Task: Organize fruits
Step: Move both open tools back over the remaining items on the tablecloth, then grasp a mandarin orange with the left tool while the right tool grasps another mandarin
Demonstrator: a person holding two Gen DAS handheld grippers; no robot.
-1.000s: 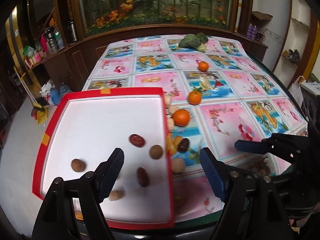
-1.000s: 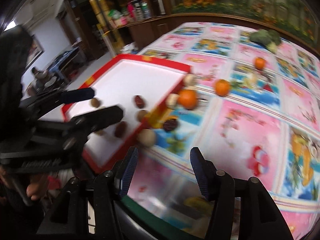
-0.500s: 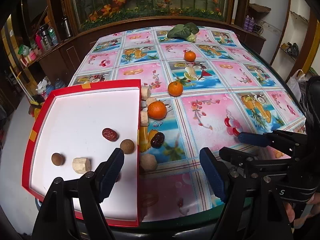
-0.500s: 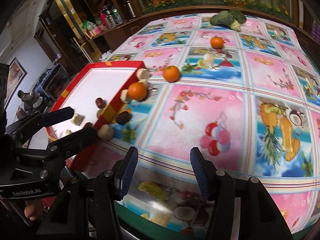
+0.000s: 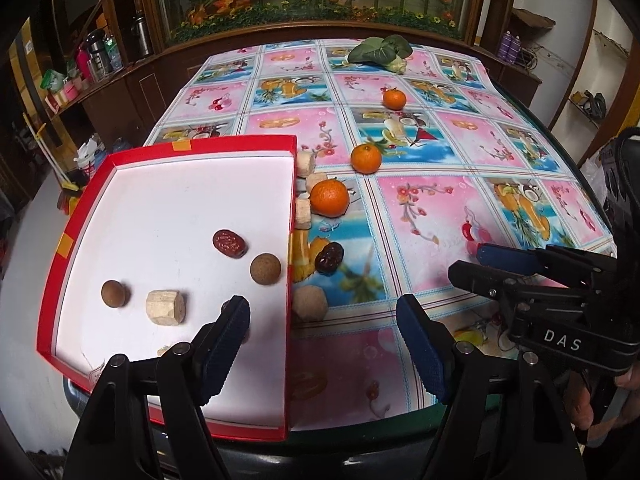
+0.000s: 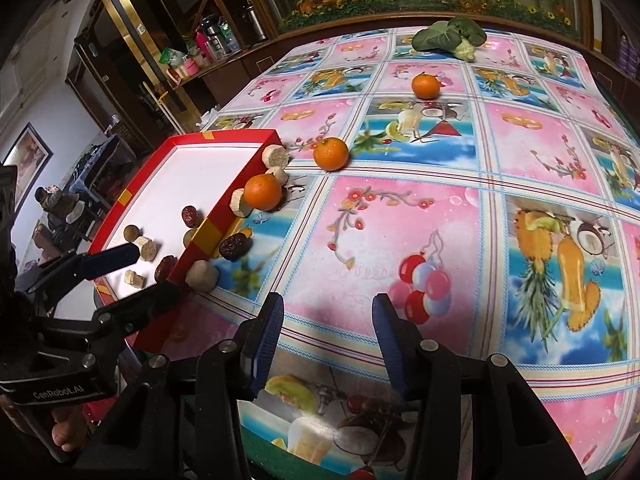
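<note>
While both grippers hang over the near edge of the table [image 6: 520, 152], neither one has anything between its fingers. The left gripper [image 5: 322, 344] stands spread and is closing a little, one finger above the tray [image 5: 180, 148], the other past its right wall over the cloth. The right gripper [image 6: 326, 340] is narrower, its jaws closing on empty air, well to the right of the tray.

Inside the tray lie a red date [image 5: 229, 243], two brown balls [image 5: 265, 269] – the second [image 5: 115, 293] nearer the left wall – and a pale chunk [image 5: 166, 307] between them; a smaller piece behind the left finger is mostly hidden.

Just outside the tray's right wall sit three pale chunks in a row [image 5: 303, 214], a dark date [image 5: 329, 258] and a tan ball [image 5: 309, 303] touching or nearly touching the wall. An orange [image 5: 329, 197] rests beside those chunks. A second orange [image 5: 366, 158] lies farther from the tray, a third [image 5: 394, 99] farther still toward the far side. Leafy greens [image 5: 380, 51] lie at the far edge – well apart from the tray.
</note>
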